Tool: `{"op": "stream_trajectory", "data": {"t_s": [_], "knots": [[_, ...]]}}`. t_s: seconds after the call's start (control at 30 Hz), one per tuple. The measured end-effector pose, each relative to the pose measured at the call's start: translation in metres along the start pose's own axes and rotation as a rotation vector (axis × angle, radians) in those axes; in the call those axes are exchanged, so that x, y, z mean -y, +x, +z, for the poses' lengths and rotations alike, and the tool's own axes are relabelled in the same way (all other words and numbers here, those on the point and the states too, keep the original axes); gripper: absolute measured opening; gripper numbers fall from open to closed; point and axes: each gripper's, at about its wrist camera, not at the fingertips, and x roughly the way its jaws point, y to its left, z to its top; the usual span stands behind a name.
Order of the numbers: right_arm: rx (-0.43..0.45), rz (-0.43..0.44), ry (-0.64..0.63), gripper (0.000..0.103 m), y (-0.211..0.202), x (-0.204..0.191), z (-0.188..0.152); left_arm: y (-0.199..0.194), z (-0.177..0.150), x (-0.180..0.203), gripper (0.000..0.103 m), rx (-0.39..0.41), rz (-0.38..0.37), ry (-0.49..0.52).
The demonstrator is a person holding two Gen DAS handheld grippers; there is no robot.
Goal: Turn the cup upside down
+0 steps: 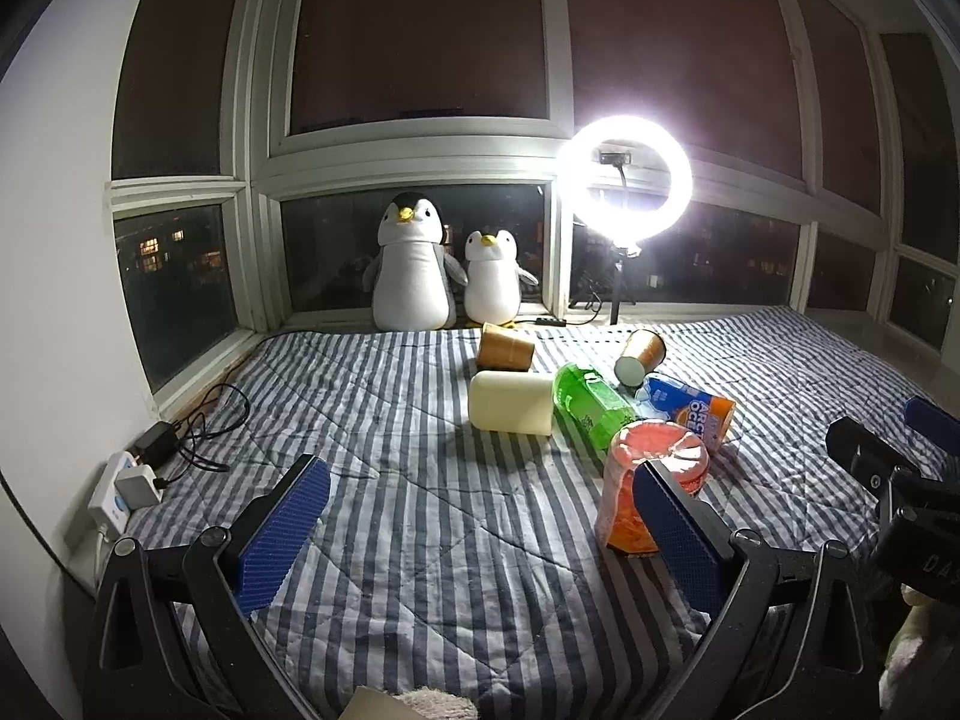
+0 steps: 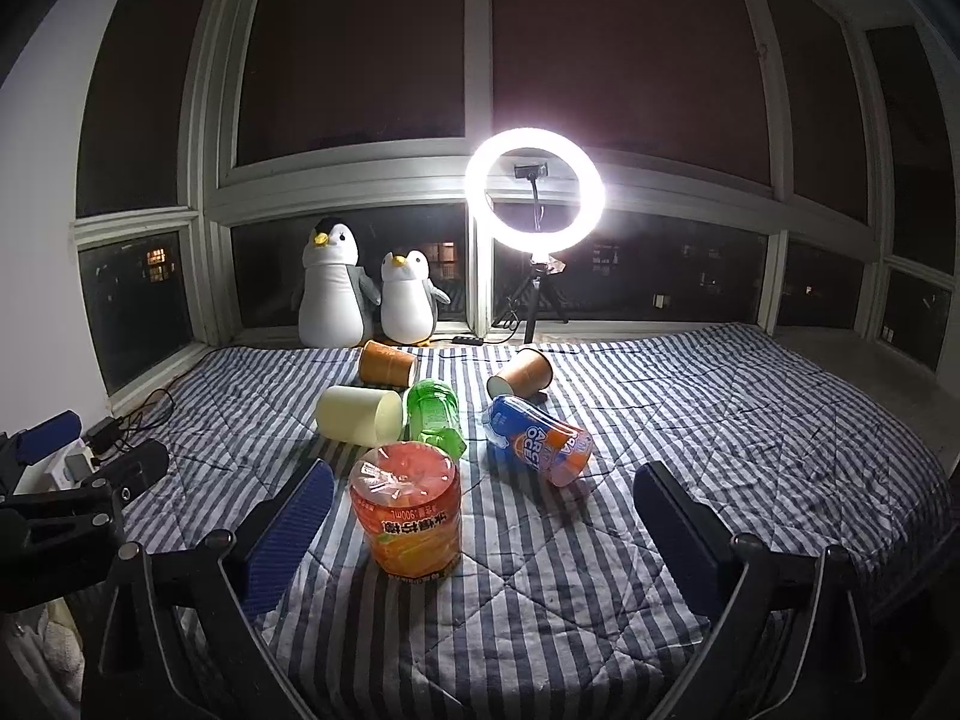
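Three cups lie on their sides on the striped blanket: a cream cup (image 1: pixel 512 403) (image 2: pixel 360 415), an orange paper cup (image 1: pixel 505 347) (image 2: pixel 387 363) behind it, and a second orange paper cup (image 1: pixel 640 355) (image 2: pixel 521 373) to the right. My left gripper (image 1: pixel 480 534) is open and empty, well short of the cups. My right gripper (image 2: pixel 483 531) is open and empty, with an upside-down orange bottle (image 2: pixel 407 510) (image 1: pixel 651 489) standing between its fingers' line of sight. The right gripper also shows at the right edge of the left wrist view (image 1: pixel 888 450).
A green bottle (image 2: pixel 433 417) (image 1: pixel 591 405) and a blue-orange bottle (image 2: pixel 540 447) (image 1: pixel 690 408) lie among the cups. Two plush penguins (image 2: pixel 360 294) and a lit ring light (image 2: pixel 534 198) stand on the window sill. A power strip with cables (image 1: pixel 129 480) lies at the left edge.
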Motion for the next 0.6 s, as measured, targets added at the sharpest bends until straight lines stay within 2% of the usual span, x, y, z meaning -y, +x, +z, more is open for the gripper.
{"op": "stream_trajectory", "data": {"t_s": [0.6], "knots": [[0.018, 0.018, 0.009, 0.1, -0.0066, 0.0012, 0.0001, -0.0051, 0.0016, 0.0035, 0.102, 0.0, -0.006, 0.004]]}}
